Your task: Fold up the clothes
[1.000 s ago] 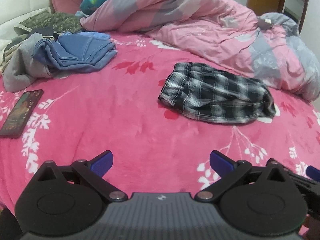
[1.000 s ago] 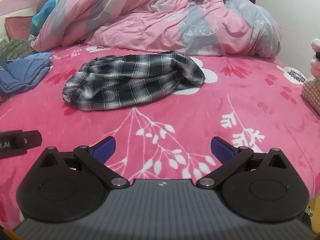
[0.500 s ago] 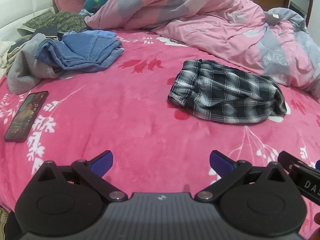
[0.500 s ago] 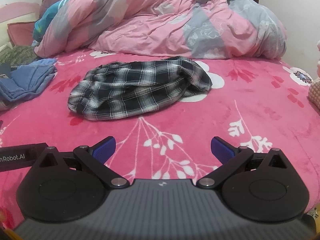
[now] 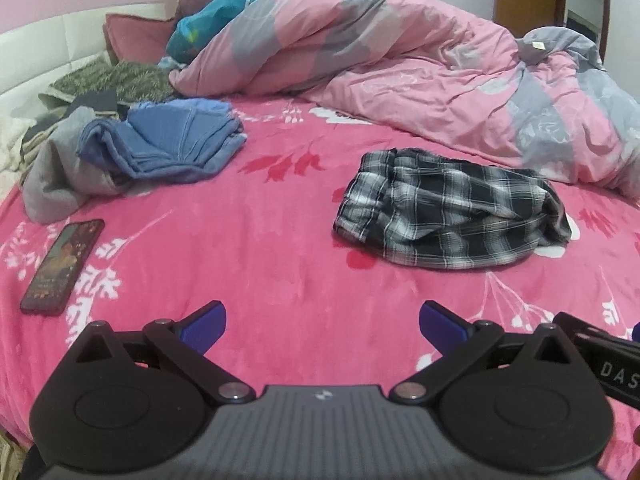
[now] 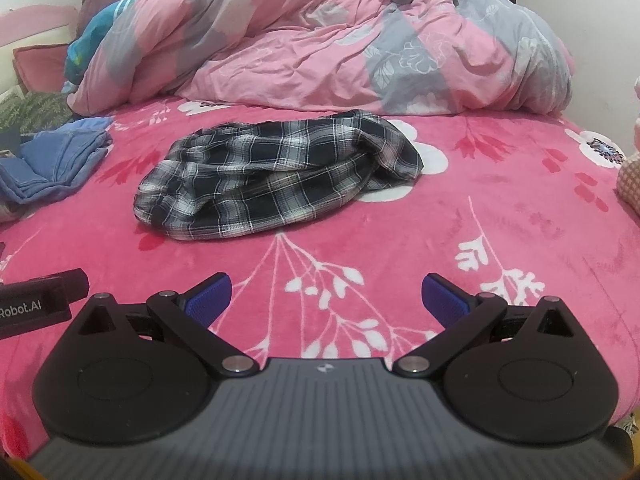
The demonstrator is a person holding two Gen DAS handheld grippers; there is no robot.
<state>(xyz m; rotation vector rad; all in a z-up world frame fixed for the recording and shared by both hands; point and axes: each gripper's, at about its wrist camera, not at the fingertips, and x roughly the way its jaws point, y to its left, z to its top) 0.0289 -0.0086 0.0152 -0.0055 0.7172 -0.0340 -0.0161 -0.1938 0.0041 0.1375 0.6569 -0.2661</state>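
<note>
Two grippers are hanging low over the pink floral blanket (image 5: 280, 240), and both are spread wide with nothing between the blue pads. The left gripper (image 5: 322, 320) and the right gripper (image 6: 326, 300) are sitting side by side at the near edge of the bed.

What's waiting to be folded is the plaid shorts (image 6: 276, 176), or at least they're looking like shorts; they're so bunched up it's hard to be sure. They're lying in a rumpled heap in the middle of the blanket, in front of the big pink and grey duvet (image 6: 340, 48). From the right gripper they're sitting ahead and a touch left, well apart from the pads. From the left gripper the same heap (image 5: 448, 216) is lying ahead and off to the right, also well clear.

Thin woven cloth like that is probably going to be light, floppy and a bit slidey on fleece, so pinching a single layer is going to drag the rest along. The gathered waistband end on the left looks like the best bet, one gripper at each corner.

Off to the left, a blue pile (image 5: 172, 144) and a phone (image 5: 62, 266) are lying out of the way.
</note>
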